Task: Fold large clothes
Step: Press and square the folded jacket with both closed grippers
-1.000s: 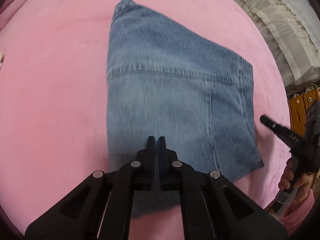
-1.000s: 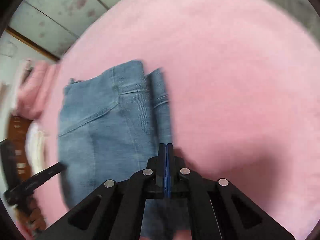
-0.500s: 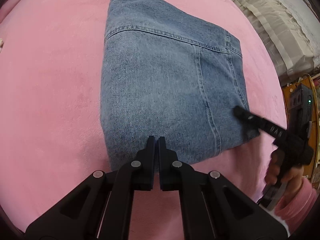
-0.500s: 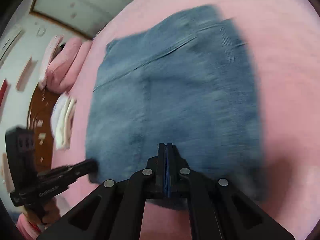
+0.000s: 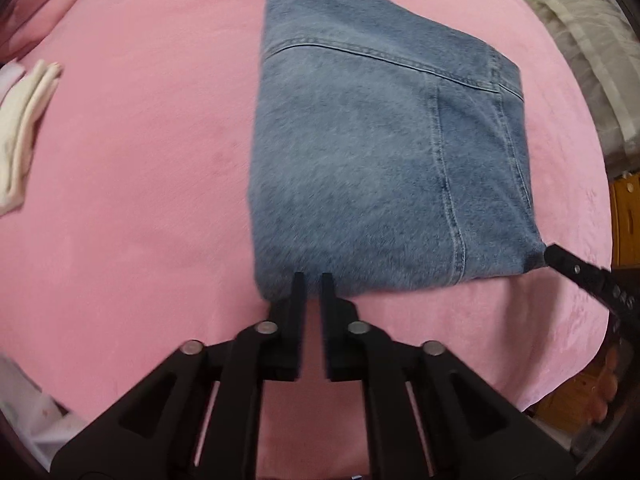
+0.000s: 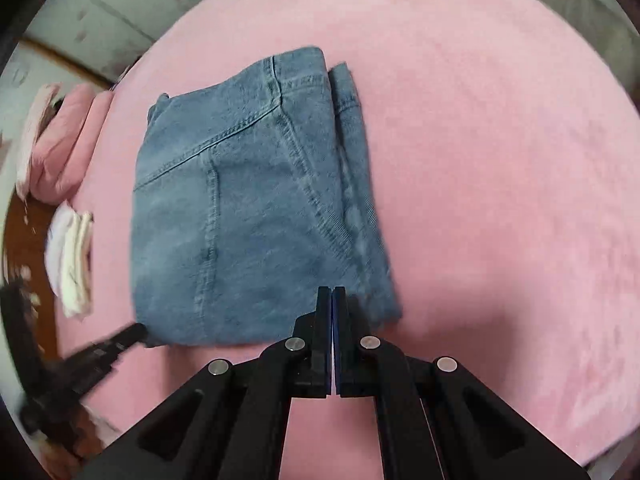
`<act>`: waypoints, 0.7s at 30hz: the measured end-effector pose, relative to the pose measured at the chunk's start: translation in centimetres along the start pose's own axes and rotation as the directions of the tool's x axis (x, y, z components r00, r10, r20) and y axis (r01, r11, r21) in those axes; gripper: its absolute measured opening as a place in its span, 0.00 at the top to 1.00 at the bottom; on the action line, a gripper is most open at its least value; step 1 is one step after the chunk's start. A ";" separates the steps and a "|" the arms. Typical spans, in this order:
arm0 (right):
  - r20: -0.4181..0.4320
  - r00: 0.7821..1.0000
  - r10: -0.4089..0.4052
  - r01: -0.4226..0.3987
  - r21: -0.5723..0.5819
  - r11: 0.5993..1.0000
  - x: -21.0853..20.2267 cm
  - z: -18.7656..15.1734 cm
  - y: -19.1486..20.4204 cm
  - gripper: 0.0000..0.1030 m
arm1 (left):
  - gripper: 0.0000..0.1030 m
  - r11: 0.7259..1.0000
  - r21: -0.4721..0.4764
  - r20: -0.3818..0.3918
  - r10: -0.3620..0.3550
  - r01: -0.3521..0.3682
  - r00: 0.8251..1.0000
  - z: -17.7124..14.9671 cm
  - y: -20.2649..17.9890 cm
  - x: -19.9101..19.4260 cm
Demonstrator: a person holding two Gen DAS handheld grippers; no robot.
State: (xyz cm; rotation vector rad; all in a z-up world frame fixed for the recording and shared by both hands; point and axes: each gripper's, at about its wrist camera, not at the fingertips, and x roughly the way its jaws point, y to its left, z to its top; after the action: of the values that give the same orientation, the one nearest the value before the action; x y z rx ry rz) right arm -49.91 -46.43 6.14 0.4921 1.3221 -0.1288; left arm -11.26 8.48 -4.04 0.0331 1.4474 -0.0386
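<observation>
A pair of blue jeans [image 5: 376, 152] lies folded into a compact block on the pink bed cover [image 5: 128, 184]; it also shows in the right wrist view [image 6: 248, 208]. My left gripper [image 5: 311, 280] has its jaws a narrow gap apart, empty, with the tips at the jeans' near edge. It shows in the right wrist view [image 6: 132, 332] at the block's near left corner. My right gripper [image 6: 332, 292] is shut and empty, its tips over the jeans' near edge. It appears in the left wrist view [image 5: 556, 256] at the near right corner.
Folded white cloth [image 5: 20, 132] lies at the bed's left edge, also in the right wrist view [image 6: 72, 260]. Pink pillows [image 6: 60, 140] sit beyond it. White bedding [image 5: 576, 40] lies at the far right, and wooden furniture [image 5: 626, 220] stands beside the bed.
Both grippers have pulled back toward the jeans' near edge. The left jaws have parted slightly. The right gripper's tip has moved from on the denim to the block's near corner.
</observation>
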 end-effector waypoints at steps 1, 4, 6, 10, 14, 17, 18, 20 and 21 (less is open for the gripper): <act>-0.012 1.000 0.001 -0.001 -0.001 1.000 0.2 0.0 0.9 0.95 | 0.66 1.000 -0.017 -0.003 0.011 -0.011 1.000 0.0 0.0 -0.5; -0.020 0.999 -0.051 0.049 -0.056 0.997 0.1 -0.2 3.2 0.74 | 0.40 0.998 -0.035 0.018 0.051 -0.050 0.999 -0.3 -0.2 -2.1; -0.030 0.996 -0.078 0.076 -0.087 0.993 -1.6 -0.7 3.5 0.43 | 0.40 0.998 -0.051 0.022 0.038 -0.037 0.999 -0.4 -0.2 -3.1; -0.030 0.996 -0.082 0.079 -0.105 0.991 -3.5 -1.7 4.6 0.11 | 0.39 0.998 -0.067 0.001 -0.019 0.019 1.000 -0.3 -0.6 -4.2; -0.045 0.994 -0.099 0.093 -0.124 0.988 -4.1 -1.9 5.5 0.11 | 0.34 0.999 -0.051 0.007 -0.003 0.003 1.000 -0.3 -1.3 -5.3; -0.058 0.994 -0.088 0.081 -0.127 0.989 -3.7 -1.9 6.4 0.11 | 0.33 0.999 -0.036 -0.001 -0.009 0.009 1.000 -0.2 -1.7 -5.8; -0.068 0.994 -0.084 0.075 -0.129 0.989 -3.5 -1.9 6.5 0.11 | 0.32 0.999 -0.037 0.004 0.007 -0.007 1.000 -0.2 -1.8 -6.2; -0.084 0.994 -0.075 0.064 -0.127 0.990 -3.0 -1.6 6.8 0.11 | 0.31 0.999 -0.037 0.005 0.006 -0.006 1.000 0.1 -1.9 -6.3; -0.087 0.994 -0.072 0.061 -0.125 0.990 -2.9 -1.4 6.8 0.11 | 0.31 0.999 -0.038 0.003 0.002 -0.002 1.000 0.2 -1.9 -6.4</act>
State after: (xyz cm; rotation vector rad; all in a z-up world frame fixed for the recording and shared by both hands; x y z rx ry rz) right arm -49.44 -40.35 10.51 0.3534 1.4275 -0.0803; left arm -11.93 6.66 2.32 0.0031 1.4450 -0.0090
